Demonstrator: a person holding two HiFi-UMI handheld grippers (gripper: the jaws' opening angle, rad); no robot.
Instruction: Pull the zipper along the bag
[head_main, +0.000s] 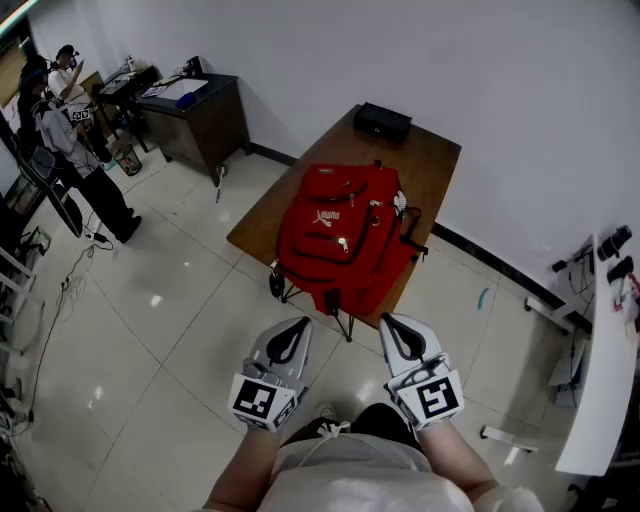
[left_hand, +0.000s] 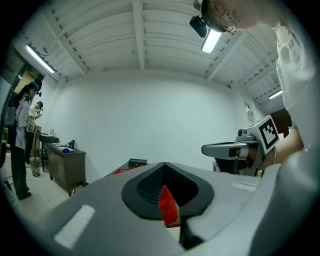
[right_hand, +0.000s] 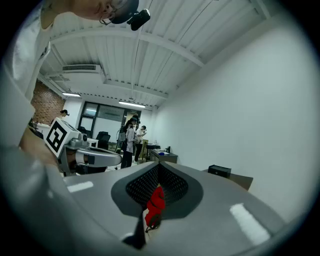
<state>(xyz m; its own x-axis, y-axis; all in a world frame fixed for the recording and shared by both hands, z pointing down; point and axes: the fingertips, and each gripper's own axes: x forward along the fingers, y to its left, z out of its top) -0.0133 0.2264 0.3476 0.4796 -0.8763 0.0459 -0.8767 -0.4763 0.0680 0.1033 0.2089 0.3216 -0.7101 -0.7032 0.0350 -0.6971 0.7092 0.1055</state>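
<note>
A red backpack (head_main: 345, 235) lies on a brown wooden table (head_main: 435, 160), its front pockets and zippers facing up. Both grippers hang close to my body, well short of the table and touching nothing. My left gripper (head_main: 291, 338) has its jaws together and nothing between them. My right gripper (head_main: 399, 334) looks the same. In the left gripper view the closed left gripper (left_hand: 164, 165) leaves only a sliver of the backpack (left_hand: 168, 205) visible. The right gripper view shows the shut right gripper (right_hand: 159, 166) with the backpack (right_hand: 155, 202) in the slit.
A black box (head_main: 383, 121) sits at the table's far end. A dark desk (head_main: 195, 115) stands back left, with people (head_main: 70, 130) beside it. A white table (head_main: 600, 400) runs along the right. Tiled floor lies between me and the table.
</note>
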